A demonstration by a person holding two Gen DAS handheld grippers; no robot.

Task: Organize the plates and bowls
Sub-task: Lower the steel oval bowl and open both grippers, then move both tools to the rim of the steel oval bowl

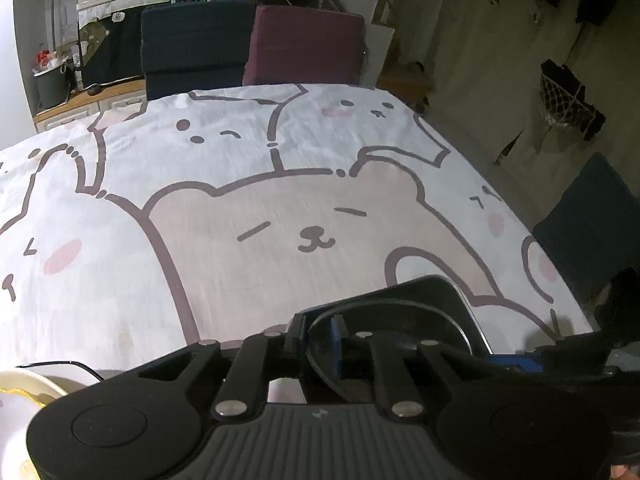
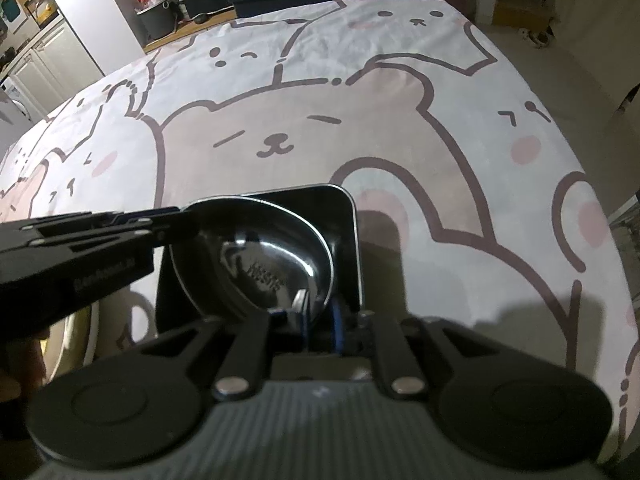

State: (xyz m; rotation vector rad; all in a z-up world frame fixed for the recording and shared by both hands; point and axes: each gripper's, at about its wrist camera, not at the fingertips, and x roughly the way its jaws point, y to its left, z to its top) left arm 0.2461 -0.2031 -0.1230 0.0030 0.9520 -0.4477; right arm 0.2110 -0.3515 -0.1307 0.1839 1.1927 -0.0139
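A shiny dark metal bowl (image 2: 256,264) rests tilted in a black square plate (image 2: 344,216) on the bear-print tablecloth. My left gripper (image 2: 180,220) reaches in from the left, its fingertips at the bowl's left rim. From its own camera the rim of the bowl (image 1: 420,320) runs between the fingers of the left gripper (image 1: 320,340), with a small gap beside the blue pad. My right gripper (image 2: 322,328) straddles the near rim, blue pads slightly apart on either side. The square plate (image 1: 452,292) shows behind the bowl, and the right gripper (image 1: 520,362) enters from the right.
Cream and white plates (image 1: 24,396) lie at the near left edge, also seen under the left gripper as a cream plate (image 2: 76,332). The tablecloth (image 1: 280,200) stretches ahead. Navy (image 1: 192,40) and maroon (image 1: 304,44) chair backs stand at the far edge.
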